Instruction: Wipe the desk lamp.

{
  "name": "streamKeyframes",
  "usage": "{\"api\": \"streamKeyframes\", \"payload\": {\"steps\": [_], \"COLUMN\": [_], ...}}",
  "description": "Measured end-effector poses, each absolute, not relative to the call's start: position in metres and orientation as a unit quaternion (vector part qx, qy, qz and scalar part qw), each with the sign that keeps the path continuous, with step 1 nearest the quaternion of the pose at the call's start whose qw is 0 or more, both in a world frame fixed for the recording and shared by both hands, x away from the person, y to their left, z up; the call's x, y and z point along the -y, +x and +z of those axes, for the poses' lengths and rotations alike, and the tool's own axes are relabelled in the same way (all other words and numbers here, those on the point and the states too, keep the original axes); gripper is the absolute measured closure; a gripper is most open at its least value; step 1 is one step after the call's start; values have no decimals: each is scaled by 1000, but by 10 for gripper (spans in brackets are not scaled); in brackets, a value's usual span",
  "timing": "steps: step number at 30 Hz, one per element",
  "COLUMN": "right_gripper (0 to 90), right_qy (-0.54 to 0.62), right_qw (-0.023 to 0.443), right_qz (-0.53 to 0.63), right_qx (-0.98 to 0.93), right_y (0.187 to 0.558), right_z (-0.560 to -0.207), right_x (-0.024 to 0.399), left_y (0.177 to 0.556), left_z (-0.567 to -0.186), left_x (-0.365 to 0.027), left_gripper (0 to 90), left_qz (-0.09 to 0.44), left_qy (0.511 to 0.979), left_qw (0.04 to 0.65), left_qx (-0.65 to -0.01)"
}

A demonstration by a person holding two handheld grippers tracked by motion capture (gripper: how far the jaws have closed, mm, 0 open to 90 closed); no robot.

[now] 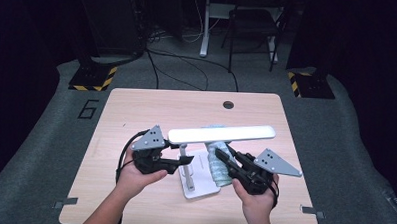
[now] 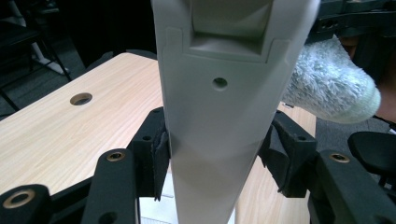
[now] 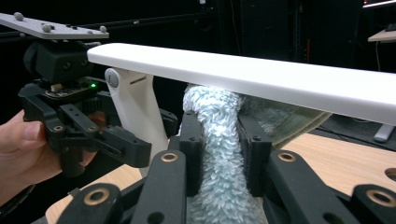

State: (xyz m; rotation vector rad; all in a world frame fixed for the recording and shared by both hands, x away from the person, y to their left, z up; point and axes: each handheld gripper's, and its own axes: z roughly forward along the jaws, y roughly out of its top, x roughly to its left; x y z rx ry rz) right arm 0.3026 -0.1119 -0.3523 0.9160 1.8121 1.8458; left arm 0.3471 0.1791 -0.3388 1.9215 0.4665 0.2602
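Wooden surface point(image 1: 136, 110), cable hole near far edge. White desk lamp point(image 1: 221, 133) stands at its near middle: flat base on the surface, upright neck, long lit bar lying level across the top. Fluffy pale blue cloth point(image 3: 217, 140) sits just right of the neck, under the bar, top touching the bar's underside. Right tool point(image 3: 219, 154) pinches the cloth, pads pressed into the pile. Left tool point(image 2: 215, 156) straddles the lamp neck, jaws spread, pads close on both sides, contact can't tell.
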Motion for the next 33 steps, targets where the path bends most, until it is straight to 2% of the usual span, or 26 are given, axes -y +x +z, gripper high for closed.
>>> {"api": "streamKeyframes", "payload": {"steps": [5, 8, 19, 33], "right_gripper": [752, 751, 752, 751], "right_qy": [330, 334, 362, 310], "right_qw": [201, 203, 219, 196], "right_qz": [657, 657, 652, 658], "right_qx": [-648, -645, -629, -657], "right_y": [303, 303, 303, 301], "right_z": [-353, -354, -359, -345], "right_x": [116, 119, 141, 91], "left_y": [349, 348, 347, 347], "left_z": [-337, -337, -338, -340], "left_x": [-179, -179, -177, -176], "left_gripper": [454, 512, 521, 521], "left_qz": [102, 114, 122, 123], "left_qy": [812, 813, 812, 815], "left_qw": [540, 536, 533, 528], "left_qx": [-197, -196, -202, -204]}}
